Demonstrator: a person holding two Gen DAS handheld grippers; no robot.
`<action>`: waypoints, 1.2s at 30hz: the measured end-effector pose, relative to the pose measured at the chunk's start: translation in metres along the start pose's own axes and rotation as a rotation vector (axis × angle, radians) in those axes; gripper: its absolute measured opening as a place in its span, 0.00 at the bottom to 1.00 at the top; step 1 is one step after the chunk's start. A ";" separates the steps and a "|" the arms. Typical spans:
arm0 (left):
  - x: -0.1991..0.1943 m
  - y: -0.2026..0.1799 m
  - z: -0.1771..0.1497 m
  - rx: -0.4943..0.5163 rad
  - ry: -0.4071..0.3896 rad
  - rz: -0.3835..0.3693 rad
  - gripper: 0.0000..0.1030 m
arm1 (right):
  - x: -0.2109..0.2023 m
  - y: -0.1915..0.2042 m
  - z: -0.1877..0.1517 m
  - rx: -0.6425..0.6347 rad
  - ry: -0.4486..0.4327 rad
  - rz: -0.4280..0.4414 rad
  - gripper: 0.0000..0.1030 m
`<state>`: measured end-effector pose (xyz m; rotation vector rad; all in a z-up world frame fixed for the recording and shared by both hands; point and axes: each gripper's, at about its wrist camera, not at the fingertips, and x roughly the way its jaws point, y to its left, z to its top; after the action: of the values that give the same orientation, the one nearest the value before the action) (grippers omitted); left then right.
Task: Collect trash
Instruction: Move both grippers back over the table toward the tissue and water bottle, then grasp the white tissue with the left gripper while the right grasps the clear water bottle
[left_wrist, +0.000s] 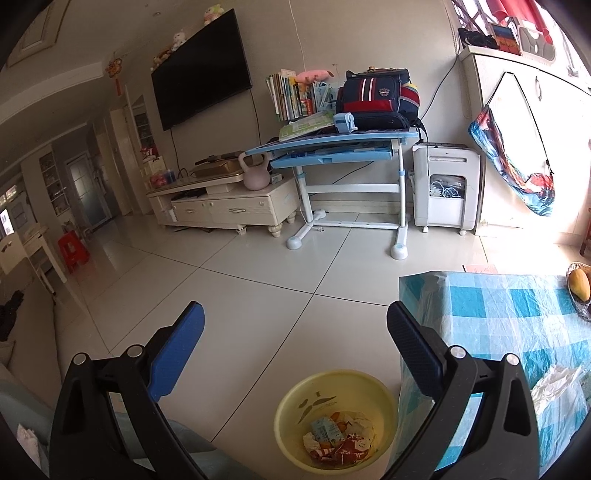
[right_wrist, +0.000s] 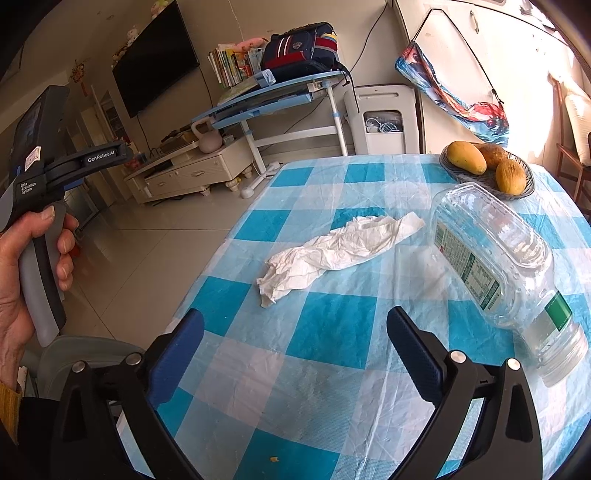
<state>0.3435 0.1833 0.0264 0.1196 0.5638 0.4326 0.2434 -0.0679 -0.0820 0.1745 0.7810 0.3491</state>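
Left wrist view: the left gripper (left_wrist: 295, 325) is angled down over the floor, jaws spread, nothing between them. Below it stands a round yellow plastic bin (left_wrist: 334, 421) holding wrappers.

Right wrist view: the right gripper (right_wrist: 295, 325) is held above the blue-checked tablecloth (right_wrist: 325, 325), jaws spread, empty. A crumpled white tissue (right_wrist: 332, 251) and a clear plastic bottle (right_wrist: 495, 262) lie ahead. The person's left hand (right_wrist: 26, 273) is seen gripping its handle.

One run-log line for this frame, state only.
left gripper: open, empty, over yellow bin | right gripper: open, empty, above table | tissue, bottle: on tablecloth, uncollected
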 end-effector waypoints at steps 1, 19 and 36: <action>0.000 -0.002 -0.001 0.008 0.001 -0.003 0.93 | 0.000 0.000 0.000 0.001 0.000 -0.001 0.92; -0.009 -0.104 -0.027 0.285 0.060 -0.313 0.93 | -0.055 -0.053 0.013 -0.059 -0.127 -0.189 0.92; -0.013 -0.240 -0.092 0.597 0.207 -0.484 0.93 | 0.005 -0.101 0.037 -0.175 0.127 -0.254 0.92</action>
<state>0.3706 -0.0399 -0.0990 0.5016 0.8878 -0.2088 0.2977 -0.1603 -0.0872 -0.1123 0.8824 0.1877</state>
